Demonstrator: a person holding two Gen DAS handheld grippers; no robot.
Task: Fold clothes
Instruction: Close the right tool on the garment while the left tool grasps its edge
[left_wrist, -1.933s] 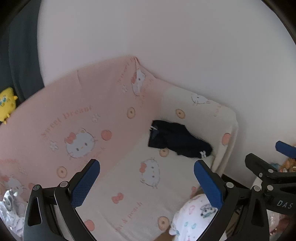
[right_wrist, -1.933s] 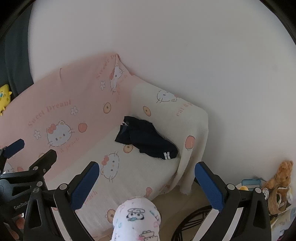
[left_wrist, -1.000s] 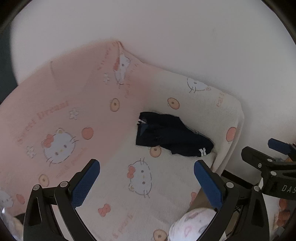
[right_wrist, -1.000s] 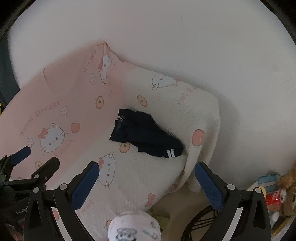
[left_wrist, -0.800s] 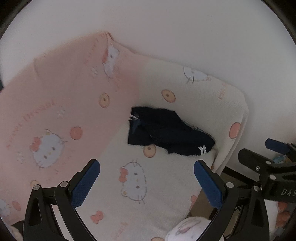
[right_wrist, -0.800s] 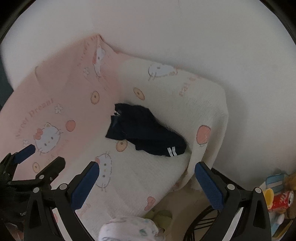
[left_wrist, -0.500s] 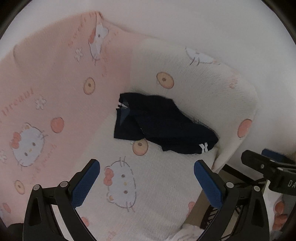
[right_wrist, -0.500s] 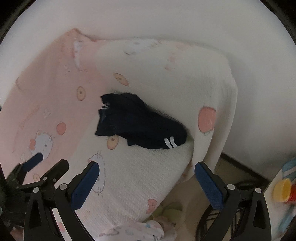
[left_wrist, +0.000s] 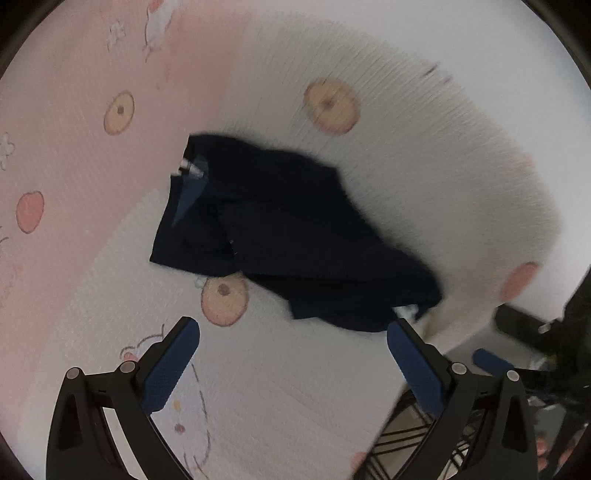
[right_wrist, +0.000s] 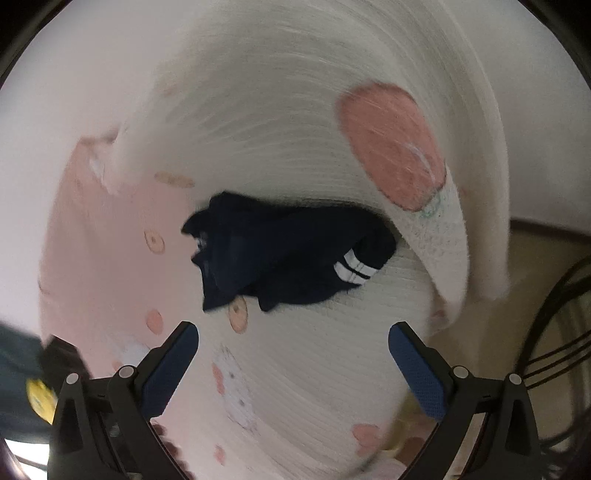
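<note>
Both grippers (left_wrist: 293, 350) (right_wrist: 293, 350) gape wide; right view alone shows garment's (right_wrist: 280, 258) 2 white stripes.

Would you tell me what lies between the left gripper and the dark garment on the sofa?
Only bare sofa cover, printed with a round orange motif, lies between the left gripper and the dark garment, as the left wrist view shows.

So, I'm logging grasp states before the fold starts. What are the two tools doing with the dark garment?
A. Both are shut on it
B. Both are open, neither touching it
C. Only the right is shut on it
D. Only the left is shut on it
B: the left tool and right tool both show spread, empty fingers, while the dark garment lies crumpled on the sofa cover ahead of them.
</note>
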